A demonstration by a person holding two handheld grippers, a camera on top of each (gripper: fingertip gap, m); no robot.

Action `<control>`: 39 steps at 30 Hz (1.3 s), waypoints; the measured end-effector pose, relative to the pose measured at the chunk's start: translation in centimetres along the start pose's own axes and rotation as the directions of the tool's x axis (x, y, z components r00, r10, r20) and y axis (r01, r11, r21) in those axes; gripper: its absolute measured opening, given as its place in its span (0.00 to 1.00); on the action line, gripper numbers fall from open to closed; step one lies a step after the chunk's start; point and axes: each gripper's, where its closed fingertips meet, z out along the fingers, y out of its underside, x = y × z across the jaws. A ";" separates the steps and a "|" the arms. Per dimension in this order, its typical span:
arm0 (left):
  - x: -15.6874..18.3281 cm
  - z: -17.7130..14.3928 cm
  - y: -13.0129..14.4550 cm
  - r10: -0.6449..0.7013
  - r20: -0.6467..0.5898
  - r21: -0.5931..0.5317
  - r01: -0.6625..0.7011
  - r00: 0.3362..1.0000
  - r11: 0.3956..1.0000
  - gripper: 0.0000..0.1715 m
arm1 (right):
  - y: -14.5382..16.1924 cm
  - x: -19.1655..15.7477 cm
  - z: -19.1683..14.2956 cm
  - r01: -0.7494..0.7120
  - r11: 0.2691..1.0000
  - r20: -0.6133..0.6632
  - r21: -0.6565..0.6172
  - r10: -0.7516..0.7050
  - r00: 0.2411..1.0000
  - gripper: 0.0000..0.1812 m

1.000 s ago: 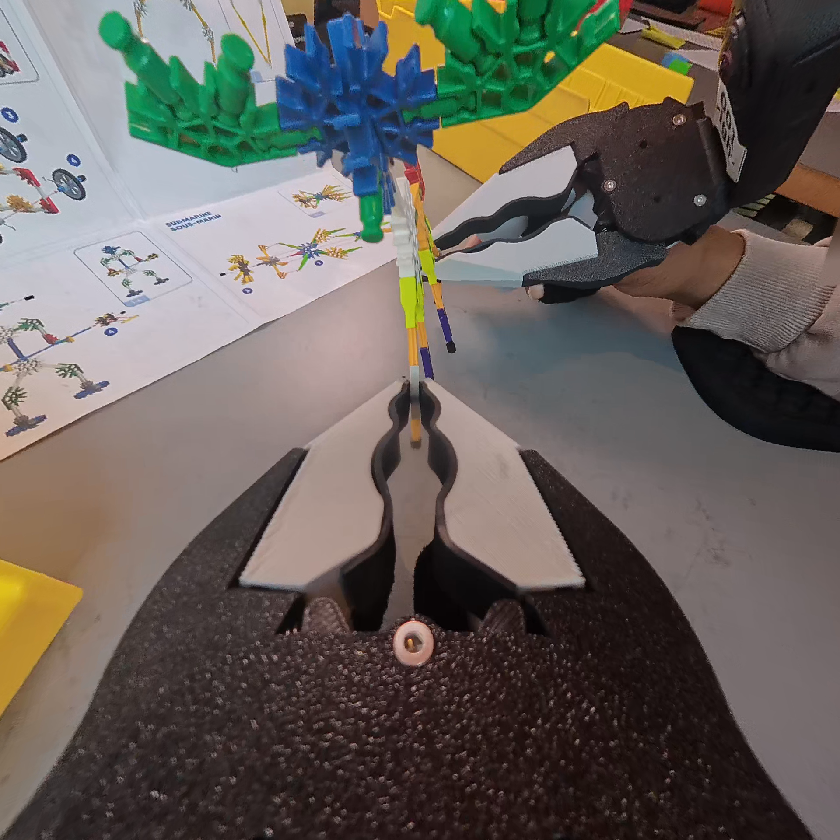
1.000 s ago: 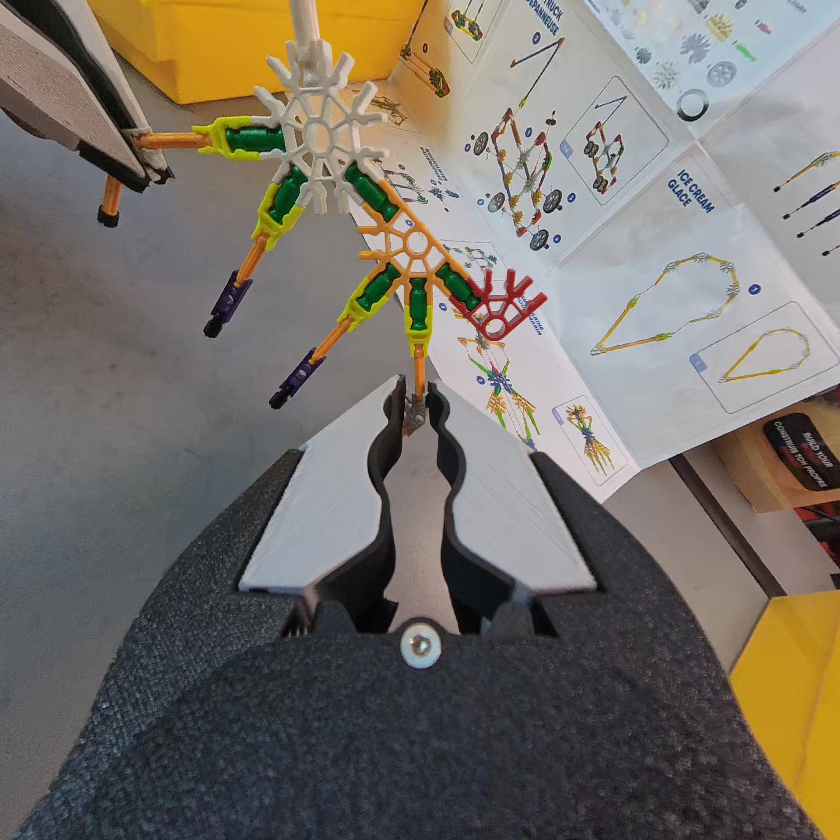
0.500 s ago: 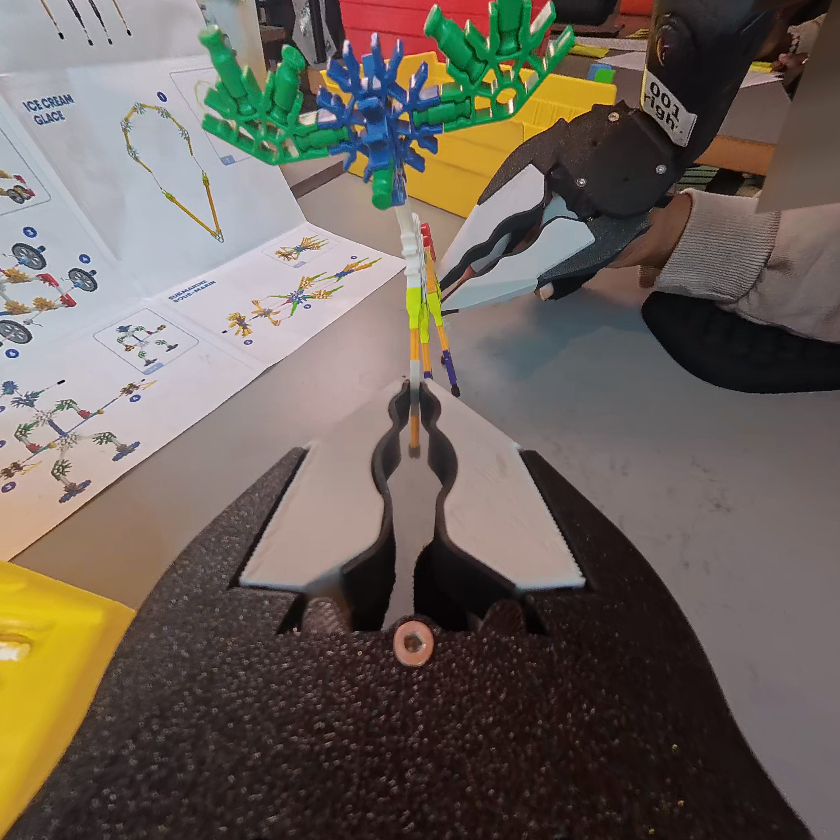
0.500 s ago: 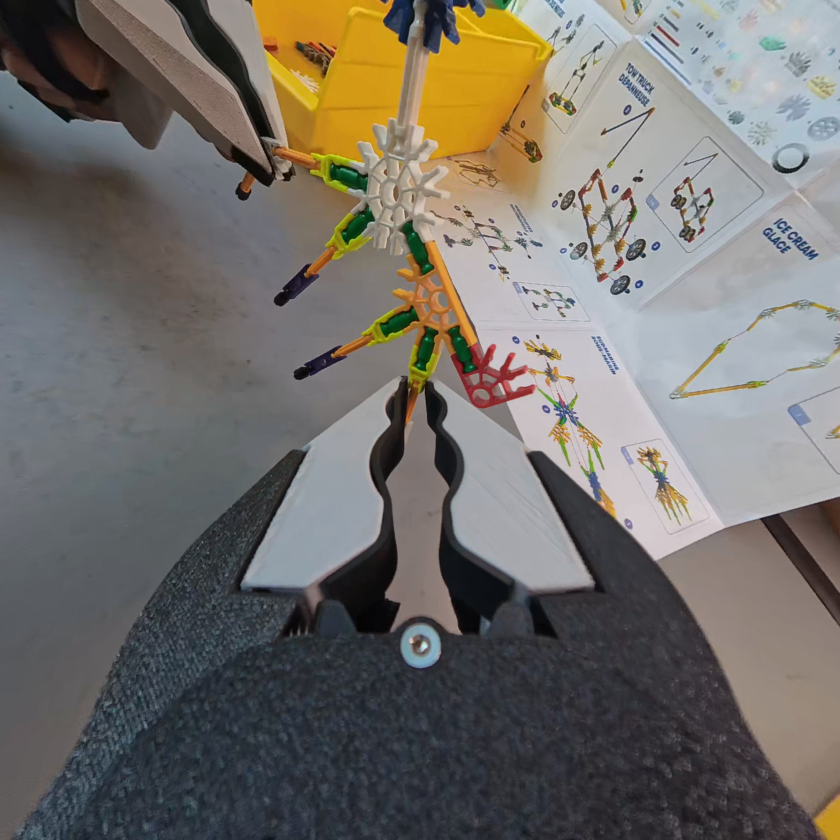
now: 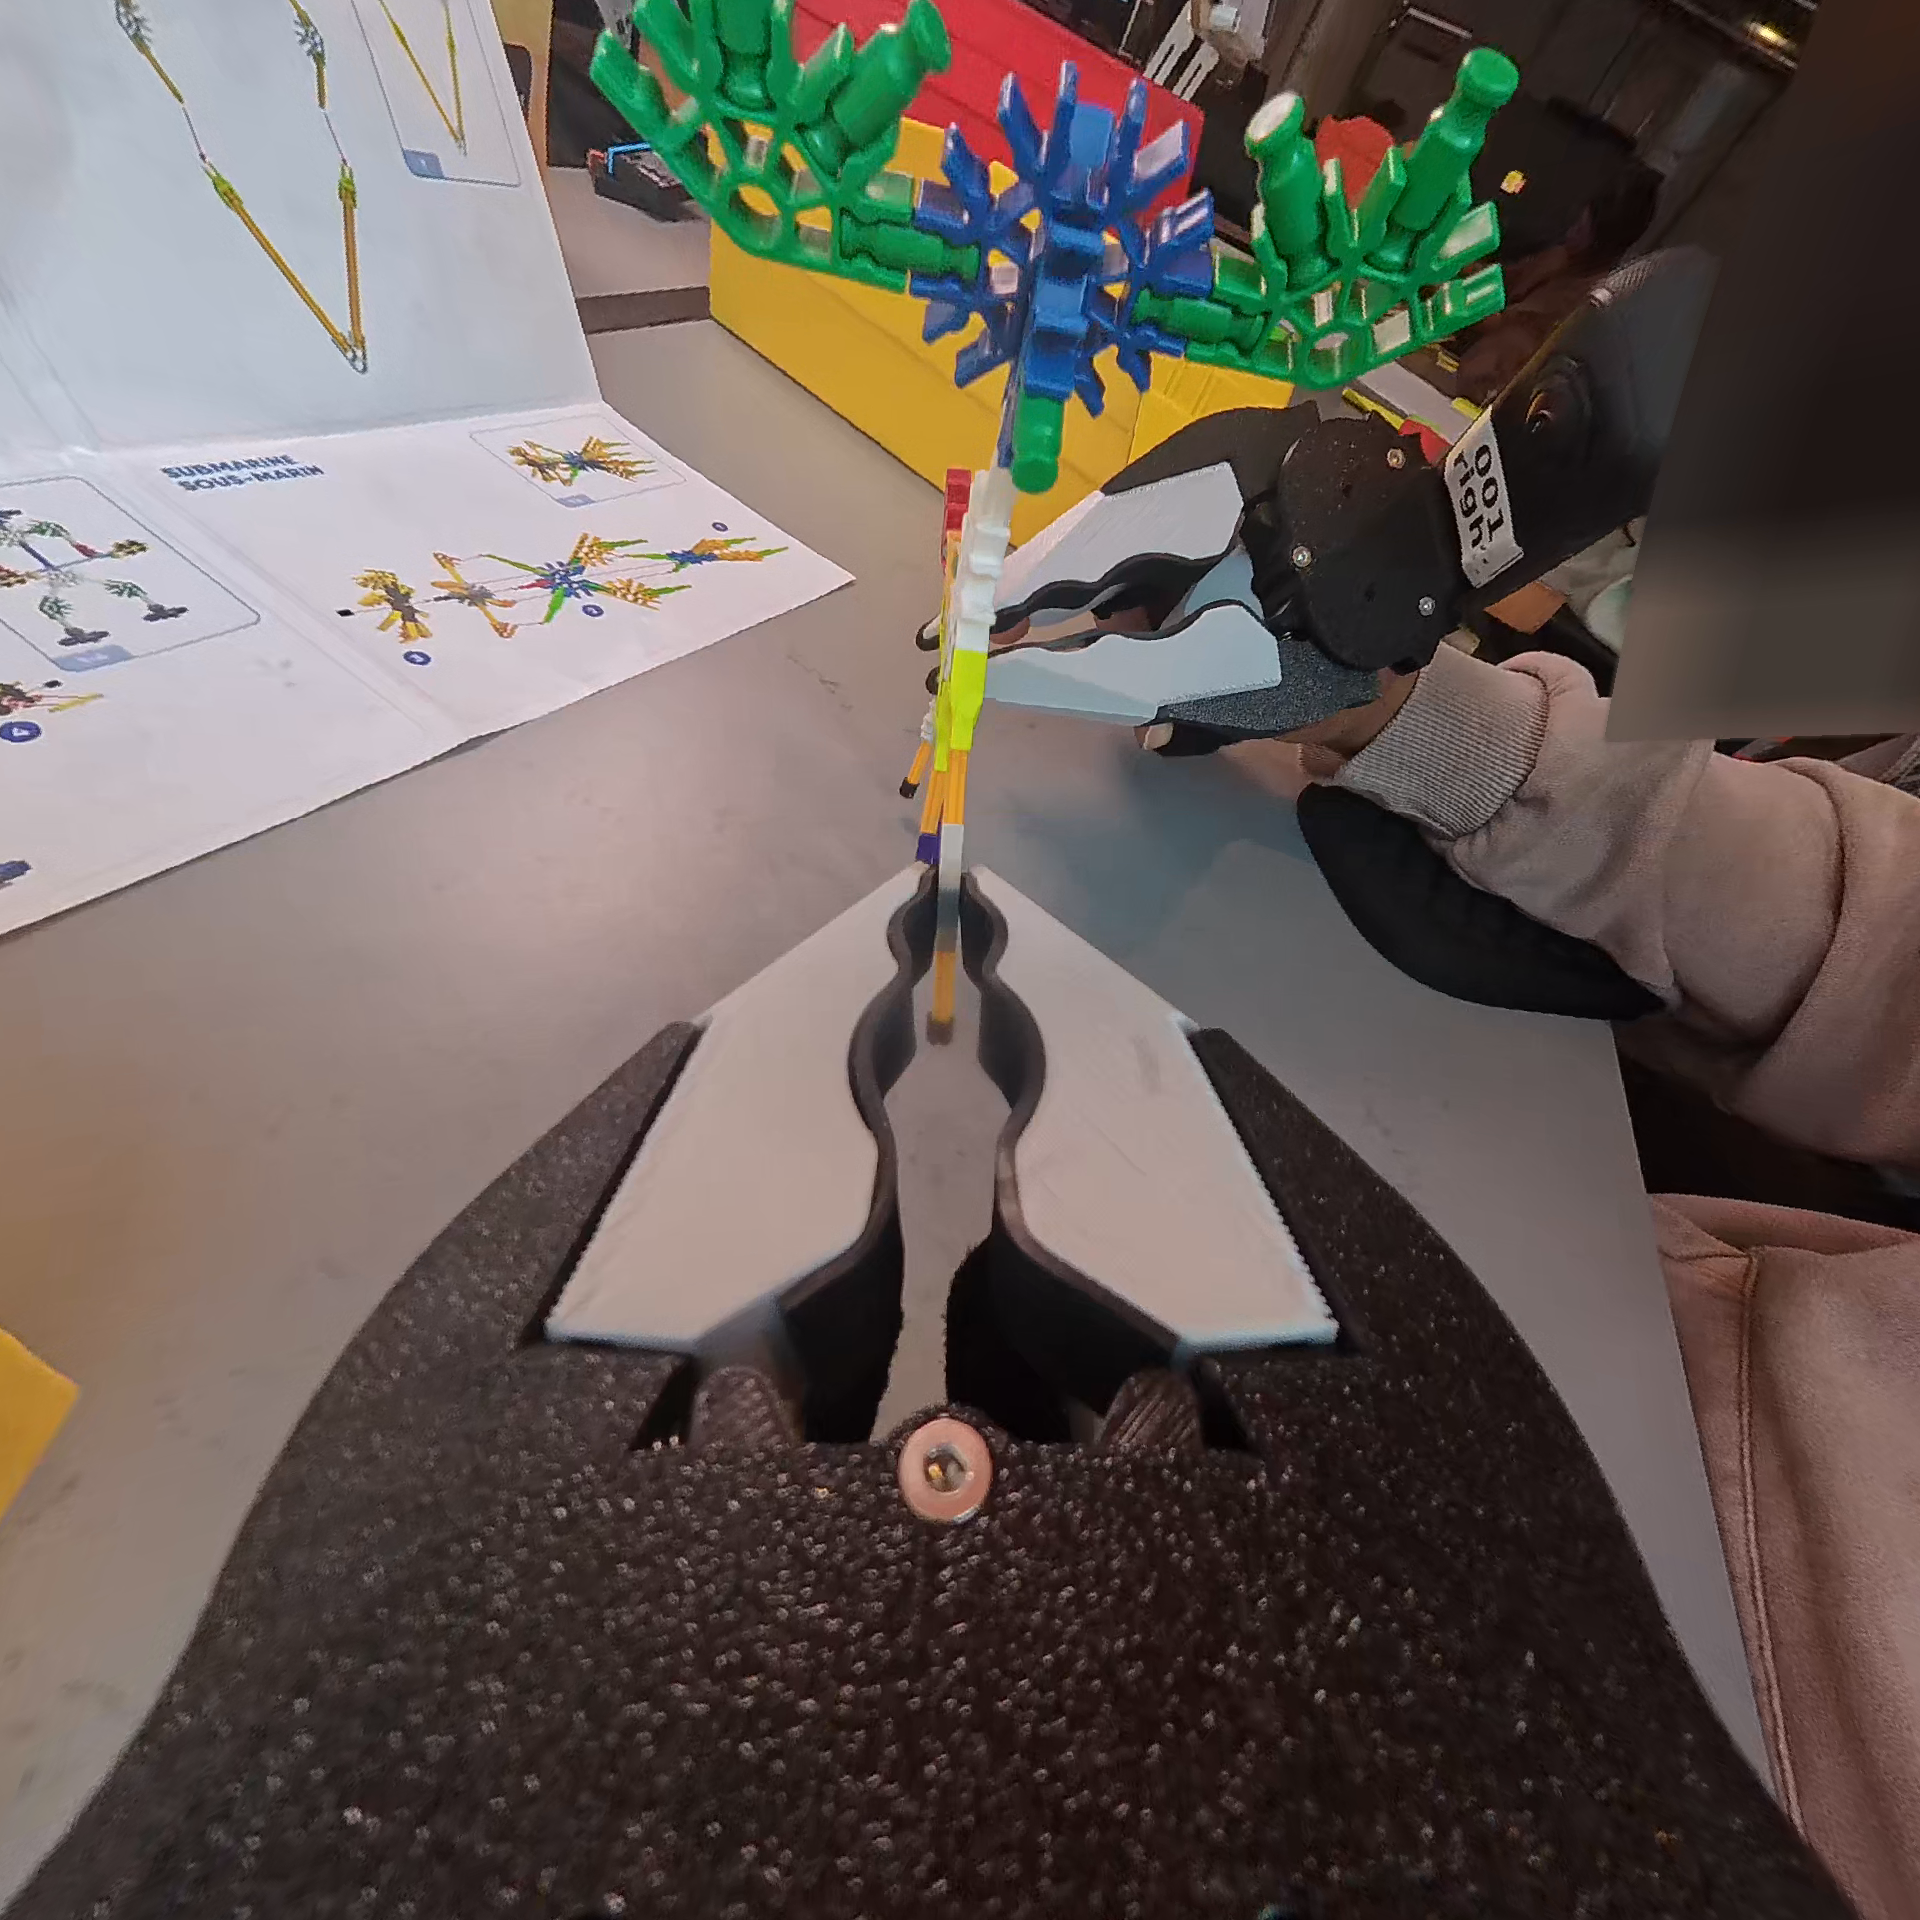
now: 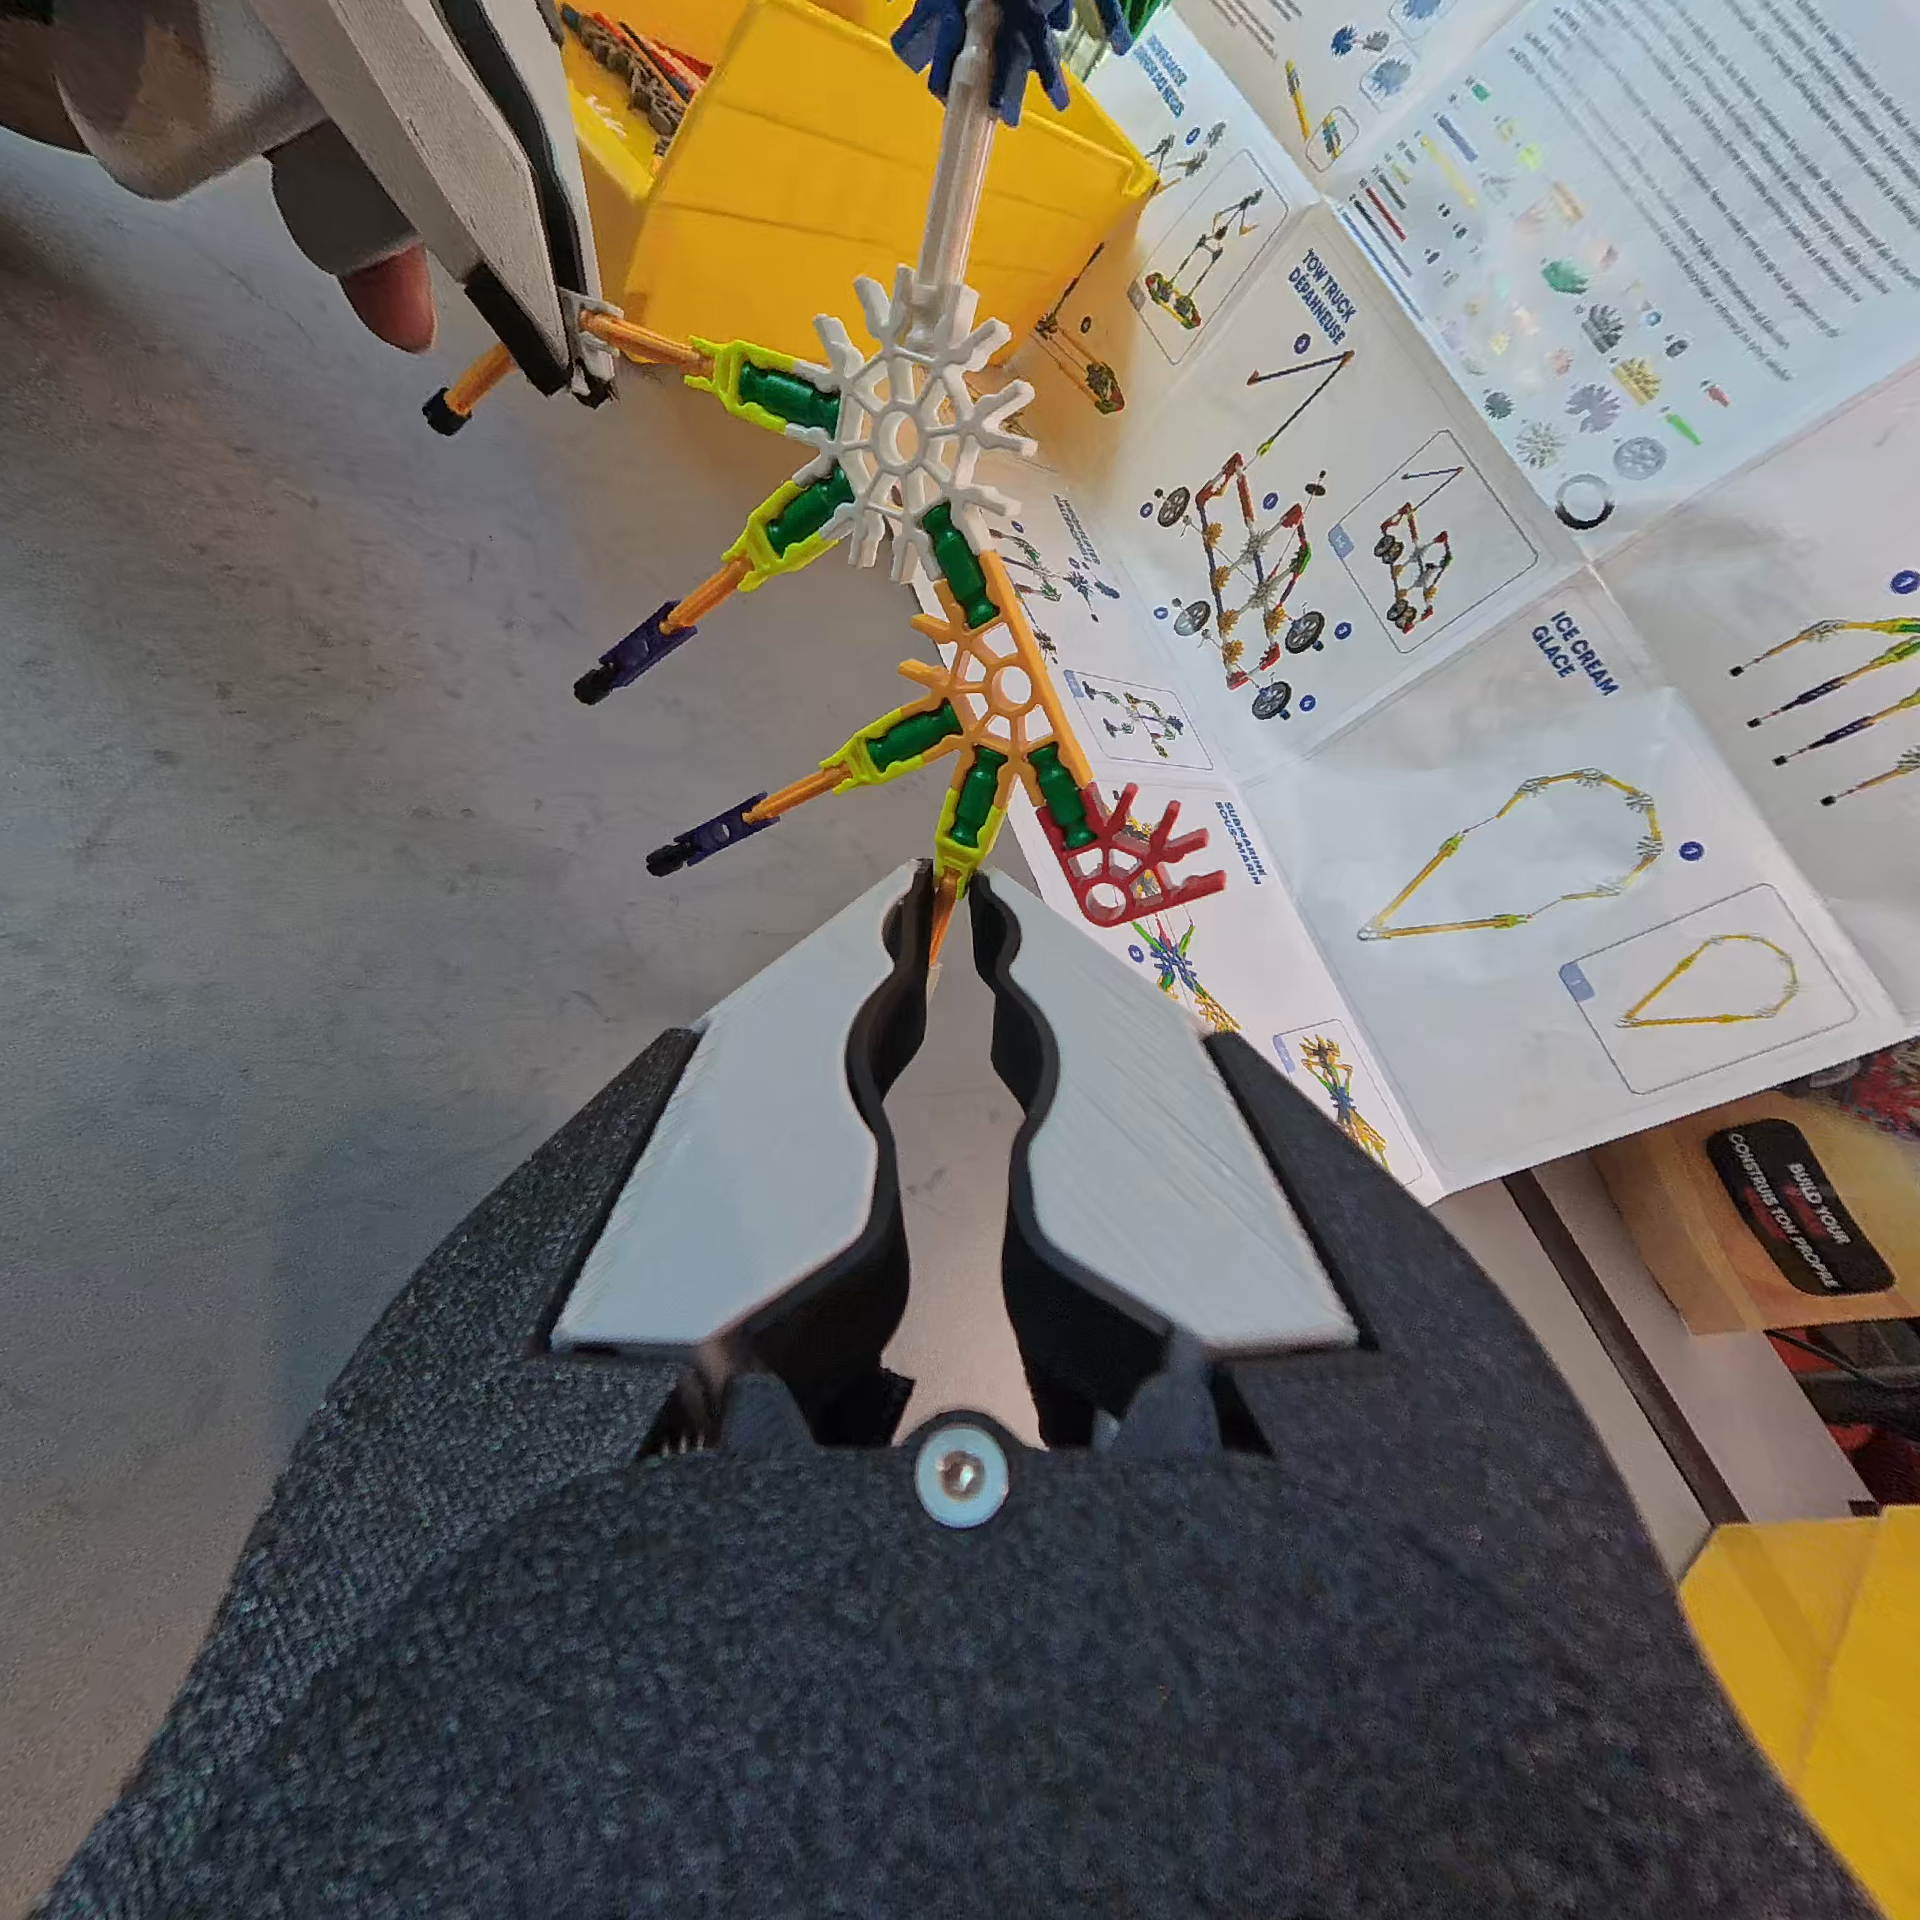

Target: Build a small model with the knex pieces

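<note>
While my left gripper (image 5: 943, 883) pinches an orange rod (image 5: 943, 977) of the toy model (image 6: 914, 447), my right gripper (image 6: 948, 883) clamps another at its 6 o'clock, seemingly steadying it above the tabletop (image 6: 260, 831), instruction sheet (image 6: 1558, 675) at 3 o'clock.

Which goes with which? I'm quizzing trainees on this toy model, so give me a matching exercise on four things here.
1 left gripper
2 right gripper
3 red connector
4 yellow bin

A on the table behind the model
B shut on a rod off the white connector
C gripped by nothing
D shut on a rod below the orange connector

Pairs: 1-B, 2-D, 3-C, 4-A
</note>
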 end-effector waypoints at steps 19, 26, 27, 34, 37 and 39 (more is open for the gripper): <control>0.0 1.0 0.8 0.137 0.058 -0.038 -0.135 0.989 0.990 0.07 | -1.6 -0.8 -0.7 -0.030 0.996 0.023 0.081 0.028 0.999 0.03; 2.0 -0.5 -2.2 0.040 -0.099 0.161 -0.023 0.994 0.987 0.05 | -4.0 0.3 -1.7 -0.056 0.980 -0.057 0.190 0.068 0.996 0.03; 2.4 -0.7 -2.7 0.027 -0.126 0.188 -0.003 0.992 0.982 0.05 | -4.5 0.6 -1.9 -0.059 0.976 -0.069 0.210 0.075 0.995 0.03; 2.7 -0.6 -2.7 -0.005 -0.141 0.179 0.031 0.990 0.983 0.06 | -6.4 0.5 -2.6 0.007 0.967 -0.131 0.255 0.027 0.991 0.03; 2.7 -1.1 -2.9 0.047 -0.126 0.181 -0.024 0.991 0.983 0.05 | -6.1 -0.2 -2.5 -0.046 0.966 -0.055 0.255 0.062 0.997 0.03; 2.6 -1.2 -2.7 0.136 -0.088 0.153 -0.121 0.987 0.981 0.03 | -6.0 -1.0 -2.5 -0.137 0.956 0.059 0.258 0.126 0.990 0.04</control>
